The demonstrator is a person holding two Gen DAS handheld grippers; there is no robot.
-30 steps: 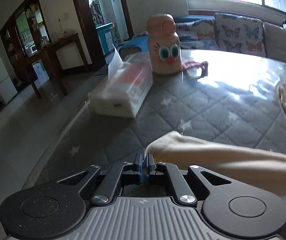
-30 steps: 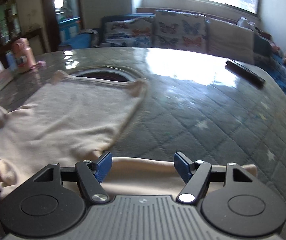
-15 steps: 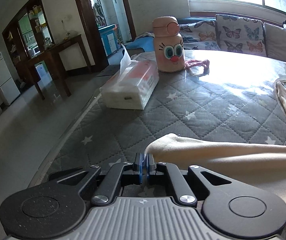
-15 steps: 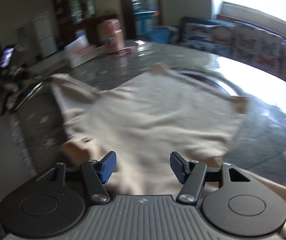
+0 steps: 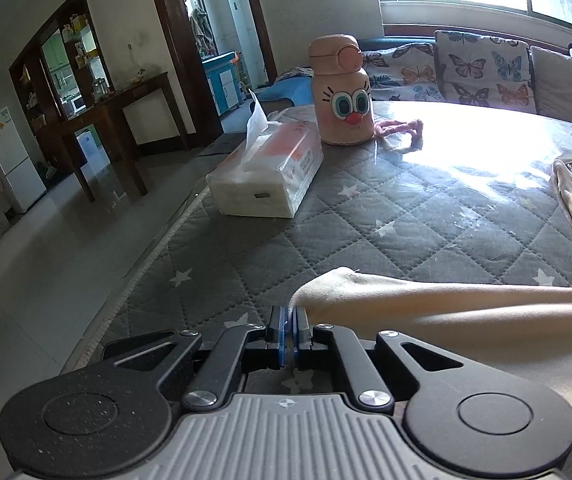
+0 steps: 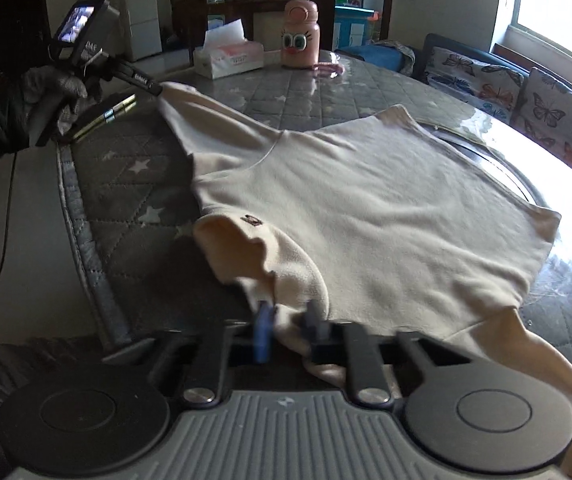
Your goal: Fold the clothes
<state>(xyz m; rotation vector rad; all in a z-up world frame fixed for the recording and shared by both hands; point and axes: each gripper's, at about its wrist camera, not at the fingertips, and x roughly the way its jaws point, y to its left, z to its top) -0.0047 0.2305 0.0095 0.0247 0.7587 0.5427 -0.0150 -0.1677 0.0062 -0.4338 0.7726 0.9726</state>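
A cream long-sleeved top (image 6: pixel 365 208) lies spread on the grey quilted table (image 6: pixel 134 184). My left gripper (image 5: pixel 287 322) is shut on the cuff of one sleeve (image 5: pixel 425 312) at the table's left edge; it also shows in the right wrist view (image 6: pixel 154 89), holding that sleeve stretched out. My right gripper (image 6: pixel 286 322) is closing around the collar fabric (image 6: pixel 270 256) near the table's front edge, its jaws close together and blurred with cloth between them. The other sleeve (image 6: pixel 533 364) trails to the right.
A tissue box (image 5: pixel 270 176), a pink cartoon bottle (image 5: pixel 341 96) and a pink cord (image 5: pixel 399 128) stand at the table's far left. A sofa with butterfly cushions (image 5: pixel 481 68) runs behind the table. The table edge (image 6: pixel 90 248) drops off to the left.
My right gripper swung left from the lower sleeve to the collar and its jaws narrowed from wide open onto the fabric. My left gripper stayed shut on the cuff and drew back slightly.
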